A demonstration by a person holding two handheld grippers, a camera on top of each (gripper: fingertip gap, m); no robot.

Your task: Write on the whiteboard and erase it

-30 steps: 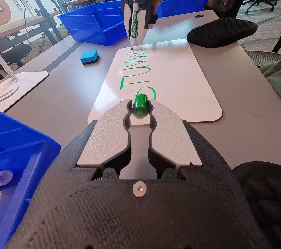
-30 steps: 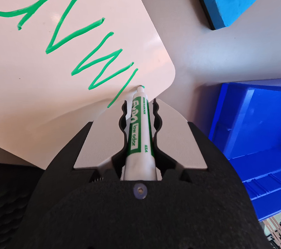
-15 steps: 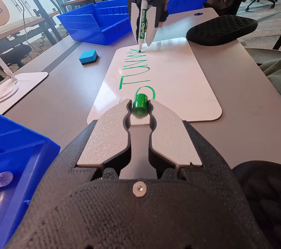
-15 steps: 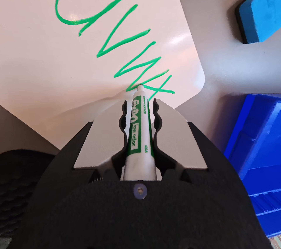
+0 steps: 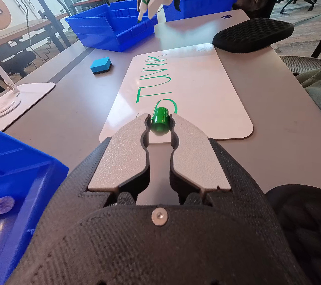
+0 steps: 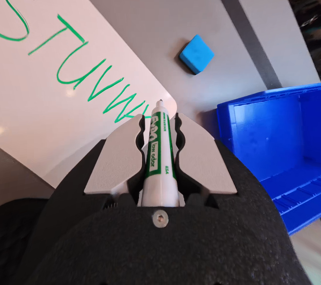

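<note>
A white whiteboard (image 5: pixel 199 88) lies flat on the grey table and bears a row of green handwritten letters (image 5: pixel 154 75); it also shows in the right wrist view (image 6: pixel 52 102). My left gripper (image 5: pixel 159 120) is shut on the green marker cap (image 5: pixel 159 119), held low over the board's near edge. My right gripper (image 6: pixel 159 116) is shut on a white and green marker (image 6: pixel 159 151), uncapped, tip lifted well above the board's far corner. It shows high up in the left wrist view (image 5: pixel 147 5). A blue eraser (image 5: pixel 100 65) lies on the table left of the board (image 6: pixel 197 54).
A blue bin (image 5: pixel 111 31) stands behind the eraser (image 6: pixel 271 146), a second blue bin (image 5: pixel 205 0) farther back, a third (image 5: pixel 20 181) at my near left. A black textured pad (image 5: pixel 253 33) lies at the board's far right corner. A white lamp base (image 5: pixel 17 95) sits at the left. My right fingertips sit around 30 cm from my left ones. My right gripper is the nearer one to the blue eraser (image 5: pixel 100 65): about 15 cm, against 30 cm.
My right gripper has lifted the marker off the board's far end and risen, drifting left toward the blue bin. The last letter's crossing stroke is now drawn. My left gripper has not moved.
</note>
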